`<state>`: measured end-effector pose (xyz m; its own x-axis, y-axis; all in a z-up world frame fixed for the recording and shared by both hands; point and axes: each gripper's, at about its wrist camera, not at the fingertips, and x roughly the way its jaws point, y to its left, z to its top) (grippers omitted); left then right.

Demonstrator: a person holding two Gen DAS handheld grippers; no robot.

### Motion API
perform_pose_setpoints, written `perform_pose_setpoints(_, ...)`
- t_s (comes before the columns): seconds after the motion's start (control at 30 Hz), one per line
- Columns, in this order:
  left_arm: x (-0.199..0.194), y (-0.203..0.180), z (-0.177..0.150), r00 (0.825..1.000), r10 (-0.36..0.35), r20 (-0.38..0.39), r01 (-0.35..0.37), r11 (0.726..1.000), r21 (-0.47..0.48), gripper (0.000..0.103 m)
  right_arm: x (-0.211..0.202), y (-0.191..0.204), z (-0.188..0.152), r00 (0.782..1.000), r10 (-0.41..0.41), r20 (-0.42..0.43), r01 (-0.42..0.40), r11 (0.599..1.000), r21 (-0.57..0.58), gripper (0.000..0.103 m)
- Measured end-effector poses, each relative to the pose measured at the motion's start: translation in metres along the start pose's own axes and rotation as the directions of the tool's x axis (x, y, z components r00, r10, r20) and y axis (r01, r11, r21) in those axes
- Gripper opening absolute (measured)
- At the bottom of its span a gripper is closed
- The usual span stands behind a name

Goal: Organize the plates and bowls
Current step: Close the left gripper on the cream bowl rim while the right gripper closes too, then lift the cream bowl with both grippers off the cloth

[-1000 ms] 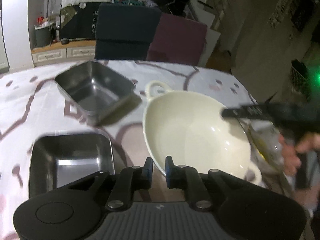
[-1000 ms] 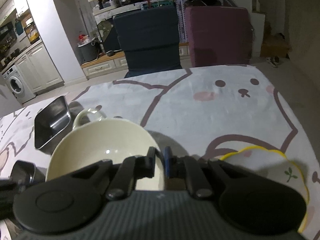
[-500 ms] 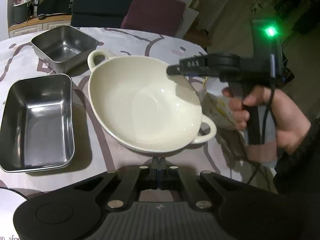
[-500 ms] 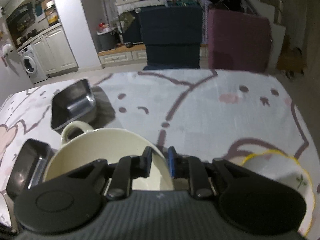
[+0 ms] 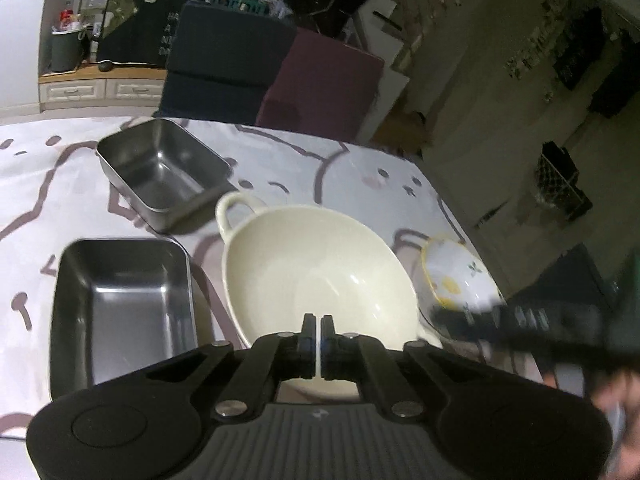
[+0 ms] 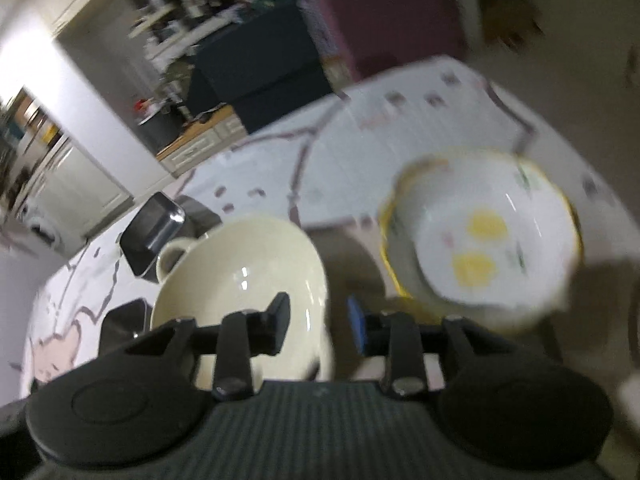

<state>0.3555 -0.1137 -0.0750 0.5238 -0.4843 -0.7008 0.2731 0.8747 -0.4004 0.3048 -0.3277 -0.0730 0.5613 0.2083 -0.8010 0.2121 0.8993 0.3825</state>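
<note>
Cream bowl (image 5: pixel 316 292) on bear-print tablecloth (image 5: pixel 360 168), handles on a line from far left to near right; no legible writing anywhere. Left gripper (image 5: pixel 318 330) clamped on bowl's near rim. Right gripper (image 6: pixel 318 316) just opening, nothing pressed between pads, beside yellow-rimmed floral bowl (image 6: pixel 484 240).

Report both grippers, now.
Left gripper: shut on the near rim of the cream bowl.
Right gripper: open, jaws just widened, holding nothing.
</note>
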Motion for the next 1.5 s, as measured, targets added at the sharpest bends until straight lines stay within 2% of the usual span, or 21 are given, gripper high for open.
perform_pose_setpoints(0.1, 0.003, 0.008, 0.007, 0.999, 0.032, 0.023, -0.032, 0.999, -0.011, 0.022, -0.005, -0.006, -0.017, 0.999, -0.043, -0.020, 0.045, 0.995, 0.094, 0.058)
perform_pose_setpoints(0.13, 0.003, 0.010, 0.009, 0.999, 0.039, 0.028, -0.039, 0.999, -0.012, 0.023, -0.006, -0.009, -0.021, 0.998, -0.047, -0.029, 0.051, 0.989, 0.136, 0.064)
perform_pose_setpoints(0.17, 0.005, 0.013, 0.012, 0.998, 0.049, 0.032, -0.049, 0.999, -0.014, 0.026, -0.005, -0.012, -0.024, 0.999, -0.030, -0.040, 0.036, 0.982, 0.184, 0.064)
perform_pose_setpoints(0.23, 0.007, 0.018, 0.016, 0.997, 0.071, 0.042, -0.070, 0.997, -0.019, 0.040, 0.001, -0.016, -0.029, 0.997, 0.028, -0.067, -0.009, 0.966, 0.259, 0.062)
perform_pose_setpoints(0.33, 0.010, 0.024, 0.019, 0.993, 0.100, 0.058, -0.099, 0.995, -0.014, 0.055, 0.013, -0.012, -0.033, 0.994, 0.068, -0.081, -0.041, 0.953, 0.299, 0.057)
perform_pose_setpoints(0.4, 0.013, 0.028, 0.020, 0.992, 0.108, 0.064, -0.107, 0.994, -0.011, 0.058, 0.019, -0.010, -0.035, 0.994, 0.088, -0.069, -0.061, 0.945, 0.322, 0.051)
perform_pose_setpoints(0.43, 0.014, 0.029, 0.020, 0.992, 0.112, 0.063, -0.112, 0.994, -0.010, 0.059, 0.023, -0.009, -0.036, 0.992, 0.097, -0.075, -0.067, 0.942, 0.329, 0.040)
perform_pose_setpoints(0.47, 0.016, 0.030, 0.021, 0.991, 0.117, 0.062, -0.116, 0.993, -0.007, 0.059, 0.026, -0.007, -0.037, 0.991, 0.098, -0.087, -0.065, 0.944, 0.325, 0.027)
perform_pose_setpoints(0.5, 0.018, 0.031, 0.021, 0.991, 0.120, 0.062, -0.121, 0.993, -0.002, 0.059, 0.029, -0.005, -0.038, 0.991, 0.089, -0.104, -0.053, 0.949, 0.311, 0.025)
perform_pose_setpoints(0.67, 0.024, 0.033, 0.022, 0.991, 0.117, 0.062, -0.118, 0.993, 0.013, 0.059, 0.030, -0.004, -0.040, 0.992, 0.092, -0.087, -0.063, 0.956, 0.285, 0.022)
perform_pose_setpoints(0.8, 0.027, 0.031, 0.023, 0.992, 0.110, 0.063, -0.114, 0.992, 0.048, 0.059, 0.019, -0.010, -0.032, 0.999, 0.006, -0.046, 0.004, 0.976, 0.219, 0.020)
perform_pose_setpoints(0.87, 0.030, 0.030, 0.023, 0.993, 0.108, 0.053, -0.111, 0.992, 0.062, 0.059, 0.014, -0.024, -0.027, 1.000, -0.013, -0.024, 0.018, 0.969, 0.245, 0.017)
perform_pose_setpoints(1.0, 0.037, 0.025, 0.021, 0.996, 0.088, 0.021, -0.090, 0.993, 0.082, 0.057, 0.010, -0.038, -0.019, 1.000, -0.025, -0.016, 0.029, 0.967, 0.252, 0.016)
perform_pose_setpoints(1.13, 0.047, 0.021, 0.022, 0.998, 0.053, -0.022, -0.051, 0.995, 0.082, 0.049, 0.014, -0.037, -0.016, 0.999, -0.003, -0.037, 0.011, 0.976, 0.219, 0.018)
perform_pose_setpoints(1.27, 0.056, 0.020, 0.023, 0.997, 0.058, -0.047, -0.054, 0.995, 0.082, 0.046, 0.017, -0.034, -0.012, 0.999, 0.004, -0.052, 0.006, 0.981, 0.194, 0.019)
perform_pose_setpoints(1.37, 0.061, 0.021, 0.024, 0.995, 0.073, -0.063, -0.068, 0.994, 0.088, 0.038, 0.017, -0.036, -0.010, 0.999, 0.012, -0.053, -0.001, 0.979, 0.203, 0.020)
perform_pose_setpoints(1.43, 0.063, 0.025, 0.025, 0.994, 0.076, -0.073, -0.070, 0.994, 0.078, 0.030, 0.013, -0.040, -0.006, 0.999, 0.014, -0.040, -0.006, 0.981, 0.194, 0.022)
perform_pose_setpoints(1.5, 0.063, 0.028, 0.026, 0.994, 0.074, -0.081, -0.068, 0.995, 0.073, 0.028, 0.013, -0.040, -0.003, 0.999, 0.018, -0.043, -0.010, 0.984, 0.180, 0.023)
